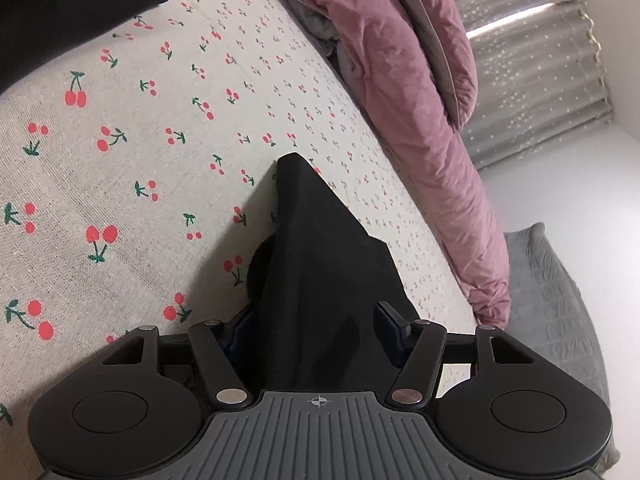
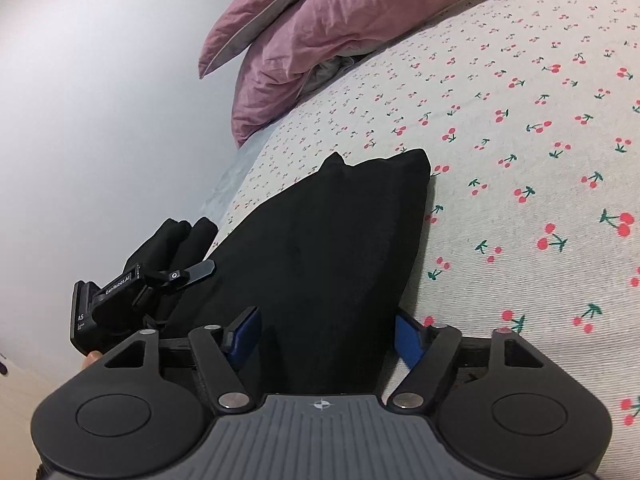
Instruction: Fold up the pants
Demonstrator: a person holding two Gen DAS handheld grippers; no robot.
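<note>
The black pants (image 1: 320,264) lie on a cherry-print bed sheet (image 1: 160,140). In the left wrist view my left gripper (image 1: 316,332) has its blue-padded fingers on either side of a bunched ridge of the black cloth, and they look closed on it. In the right wrist view my right gripper (image 2: 324,336) straddles a wider stretch of the pants (image 2: 328,240), blue pads (image 2: 408,340) against the cloth on both sides. The left gripper (image 2: 140,284), held in a black-gloved hand, shows at the left of the right wrist view at the pants' edge.
A pink duvet (image 1: 400,80) is heaped along the far side of the bed; it also shows in the right wrist view (image 2: 320,20). A grey cushion (image 1: 560,312) lies on the floor beside the bed. A curtain (image 1: 532,60) hangs behind. A dark shape (image 1: 60,12) fills the left wrist view's upper left corner.
</note>
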